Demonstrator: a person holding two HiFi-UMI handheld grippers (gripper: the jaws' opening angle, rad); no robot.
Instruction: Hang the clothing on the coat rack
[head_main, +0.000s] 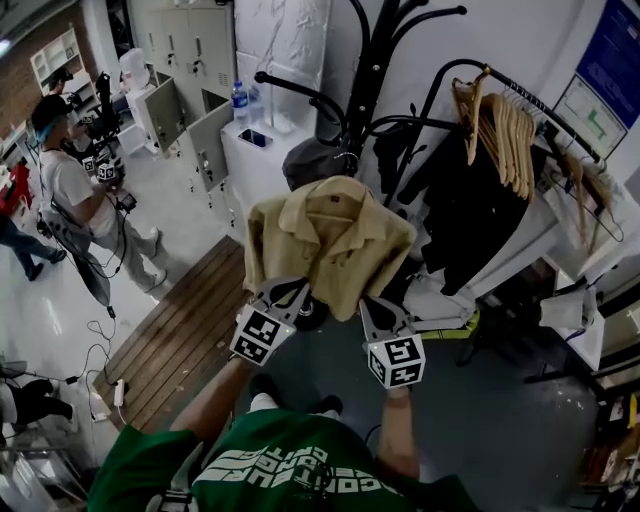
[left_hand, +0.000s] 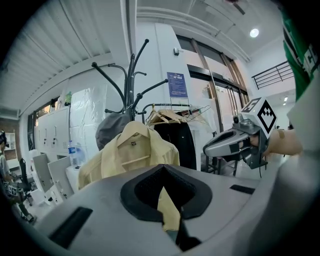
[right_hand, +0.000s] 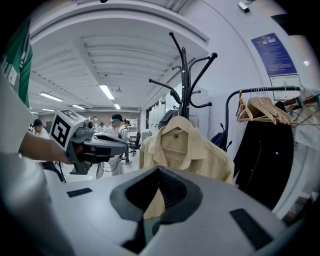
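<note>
Our left hand-held gripper (head_main: 292, 290) is clenched on the lower left edge of the tan shirt (head_main: 330, 240), with a fold of cloth pinched between its jaws. The shirt spreads ahead of and between both tips. Its collar is uppermost and farthest from us, just in front of the black coat rack (head_main: 372, 60) and a grey thing (head_main: 315, 160) hung on it (whether the collar already rests on a hook we cannot tell). Our right hand-held gripper (head_main: 373, 305) is likewise clamped on the lower right edge. To do this well, we judge both grips should hold firm and rise together, level with each other. That way the collar clears a free prong beyond the tips before we ease it down. The crowded clothes rail (head_main: 500, 120), off to the right of the right hand-held gripper, is one to steer clear of.
</note>
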